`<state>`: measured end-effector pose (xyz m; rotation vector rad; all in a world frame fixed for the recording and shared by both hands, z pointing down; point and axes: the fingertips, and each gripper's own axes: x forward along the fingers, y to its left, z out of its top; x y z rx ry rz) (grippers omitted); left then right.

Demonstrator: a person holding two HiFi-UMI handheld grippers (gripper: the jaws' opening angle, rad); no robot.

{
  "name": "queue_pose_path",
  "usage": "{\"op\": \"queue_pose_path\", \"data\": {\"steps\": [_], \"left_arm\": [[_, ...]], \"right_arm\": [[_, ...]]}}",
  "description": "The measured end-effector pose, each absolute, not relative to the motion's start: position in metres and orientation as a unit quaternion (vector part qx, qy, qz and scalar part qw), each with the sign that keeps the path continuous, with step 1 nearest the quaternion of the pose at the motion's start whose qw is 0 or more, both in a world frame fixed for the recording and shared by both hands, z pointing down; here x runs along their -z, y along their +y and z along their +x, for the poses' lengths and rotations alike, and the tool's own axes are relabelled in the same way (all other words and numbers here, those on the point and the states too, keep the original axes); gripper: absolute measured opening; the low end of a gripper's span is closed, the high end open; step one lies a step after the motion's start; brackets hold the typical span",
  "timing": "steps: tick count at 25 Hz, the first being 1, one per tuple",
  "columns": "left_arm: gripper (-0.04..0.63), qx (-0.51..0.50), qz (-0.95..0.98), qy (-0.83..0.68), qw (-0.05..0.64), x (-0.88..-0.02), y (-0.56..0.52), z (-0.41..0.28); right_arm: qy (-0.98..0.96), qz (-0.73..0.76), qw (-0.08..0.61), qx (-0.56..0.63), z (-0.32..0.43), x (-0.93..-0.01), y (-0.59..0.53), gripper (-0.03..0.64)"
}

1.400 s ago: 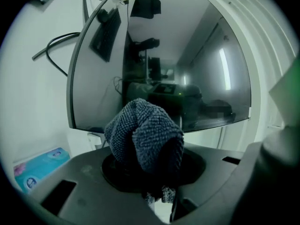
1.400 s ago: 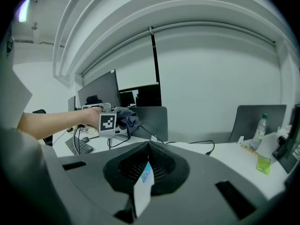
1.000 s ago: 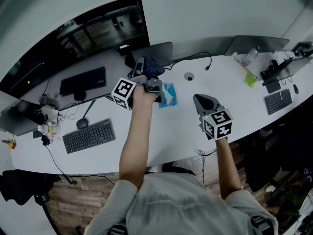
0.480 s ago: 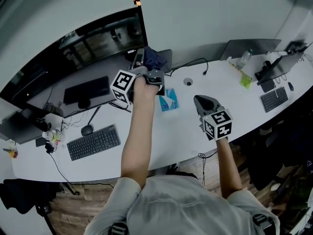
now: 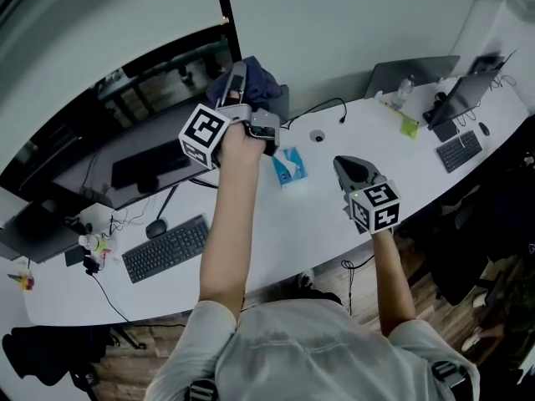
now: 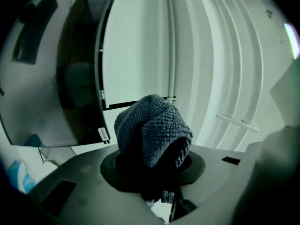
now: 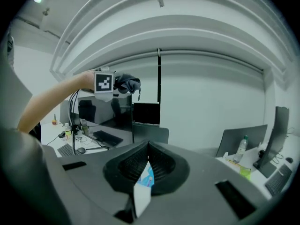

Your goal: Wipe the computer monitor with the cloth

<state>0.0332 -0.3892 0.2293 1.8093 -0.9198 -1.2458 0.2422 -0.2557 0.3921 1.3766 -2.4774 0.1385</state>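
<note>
In the head view my left gripper [image 5: 237,80] is raised in front of the right edge of the wide dark monitor [image 5: 125,107]. It is shut on a bunched dark blue cloth [image 5: 254,82]. The left gripper view shows the knobbly cloth [image 6: 151,125] bulging out of the jaws, with the monitor's [image 6: 77,78] edge just left of it. Whether cloth and screen touch I cannot tell. My right gripper [image 5: 349,168] hovers low over the white desk [image 5: 276,232], shut, with nothing held. The right gripper view looks past its own jaws [image 7: 149,146] to the left gripper [image 7: 123,84] and the cloth [image 7: 129,84].
A blue and white tissue pack [image 5: 289,167] lies on the desk between the grippers. A keyboard [image 5: 167,247] and a mouse [image 5: 155,228] lie at the left, among cables. A laptop [image 5: 414,75], a bottle [image 5: 404,90] and another keyboard [image 5: 460,150] are at the right.
The left gripper has risen with the cloth, from the monitor's lower right corner up along its right edge. The right gripper has hardly moved.
</note>
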Motion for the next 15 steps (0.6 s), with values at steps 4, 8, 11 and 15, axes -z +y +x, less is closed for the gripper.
{"op": "queue_pose_path", "data": {"steps": [4, 8, 11, 15], "left_arm": [[0.117, 0.410, 0.776, -0.370, 0.304, -0.233, -0.349, 0.020], [0.117, 0.308, 0.826, -0.405, 0.243, -0.271, -0.302, -0.007], [0.117, 0.203, 0.856, -0.437, 0.186, -0.309, -0.260, -0.028], [0.119, 0.080, 0.870, -0.474, 0.113, -0.351, -0.205, -0.065]], "right_arm": [[-0.856, 0.496, 0.145, -0.030, 0.230, -0.380, -0.236, 0.002], [-0.851, 0.507, 0.137, -0.009, 0.206, -0.369, -0.208, 0.002], [-0.846, 0.516, 0.133, 0.004, 0.185, -0.365, -0.179, 0.002], [-0.831, 0.531, 0.161, 0.040, 0.156, -0.366, -0.143, 0.002]]}}
